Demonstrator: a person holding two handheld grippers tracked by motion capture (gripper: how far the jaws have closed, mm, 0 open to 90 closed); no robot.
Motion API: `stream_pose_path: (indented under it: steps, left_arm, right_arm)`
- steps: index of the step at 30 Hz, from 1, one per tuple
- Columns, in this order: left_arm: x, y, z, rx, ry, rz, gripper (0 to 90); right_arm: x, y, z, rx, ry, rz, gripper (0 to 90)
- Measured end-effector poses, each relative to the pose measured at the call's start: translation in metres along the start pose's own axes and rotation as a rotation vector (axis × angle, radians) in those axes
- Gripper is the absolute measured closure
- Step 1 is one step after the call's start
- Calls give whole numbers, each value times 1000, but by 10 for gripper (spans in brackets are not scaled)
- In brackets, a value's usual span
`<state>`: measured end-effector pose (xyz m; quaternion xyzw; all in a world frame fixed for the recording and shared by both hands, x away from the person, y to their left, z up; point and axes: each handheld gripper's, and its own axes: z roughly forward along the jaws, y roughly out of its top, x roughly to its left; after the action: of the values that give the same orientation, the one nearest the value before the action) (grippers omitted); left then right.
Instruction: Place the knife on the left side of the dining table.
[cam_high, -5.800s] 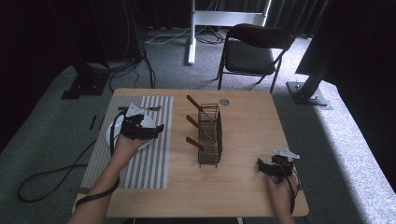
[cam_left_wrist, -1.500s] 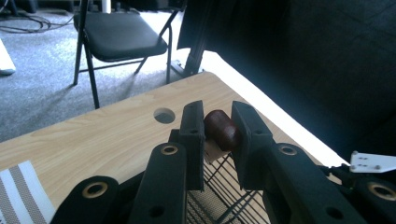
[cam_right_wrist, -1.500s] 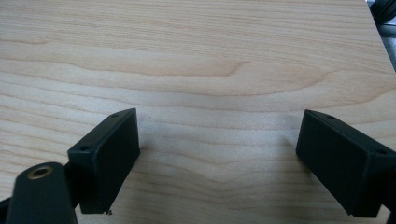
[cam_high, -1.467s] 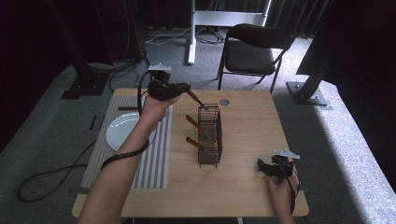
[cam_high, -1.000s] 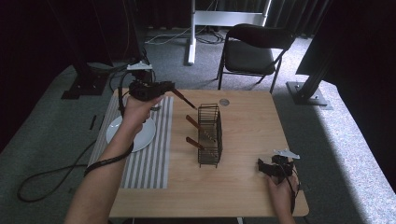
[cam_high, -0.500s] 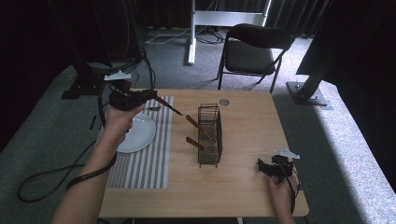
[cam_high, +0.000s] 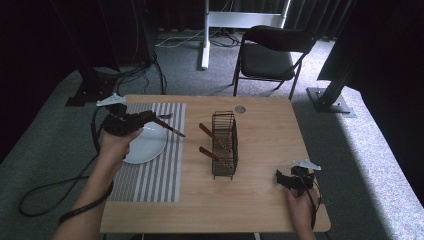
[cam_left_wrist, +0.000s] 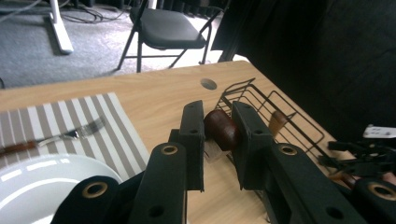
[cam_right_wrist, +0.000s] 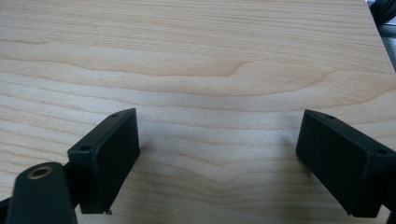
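While right tool (cam_right_wrist: 217, 163) gapes, left tool (cam_left_wrist: 218, 135) clamps brown-handled utensil (cam_left_wrist: 222, 128).

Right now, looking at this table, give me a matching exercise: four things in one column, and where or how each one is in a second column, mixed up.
Things:
1. white plate
2. wire basket
3. fork
4. wooden-handled utensil

Places or states:
A. held in the left gripper
B. lying on the striped mat, beyond the plate
C. standing mid-table, two wooden handles poking out
D. on the striped mat, beside the left hand

Pairs: 1-D, 2-C, 3-B, 4-A
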<state>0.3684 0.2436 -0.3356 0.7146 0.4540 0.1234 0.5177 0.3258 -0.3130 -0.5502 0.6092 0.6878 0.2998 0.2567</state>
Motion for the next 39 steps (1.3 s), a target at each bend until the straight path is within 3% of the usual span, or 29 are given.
stream_pose_path:
  steps: [5, 13, 15, 26, 27, 32, 36, 39]
  left_arm:
    - [2, -15, -9, 6, -1, -3, 760]
    - [12, -48, -27, -11, -3, -57, 760]
    - [14, -55, -30, -2, 13, -54, 760]
    - [29, -97, -45, 36, 15, -111, 760]
    - [31, -101, -45, 39, -5, -121, 759]
    - [35, -115, -46, 55, -1, -141, 760]
    - [42, -123, -46, 40, -56, -191, 759]
    - [46, -128, -45, 42, -58, -214, 759]
  right_arm:
    - [0, 0, 0, 0, 0, -1, 127]
    - [0, 0, 0, 1, 0, 1, 127]
    - [0, 0, 0, 1, 0, 0, 127]
    - [0, 0, 0, 1, 0, -1, 126]
    - [0, 0, 0, 1, 0, -1, 127]
    - [0, 0, 0, 0, 0, -2, 127]
    - [0, 0, 0, 0, 0, -1, 127]
    - [0, 0, 0, 0, 0, -1, 127]
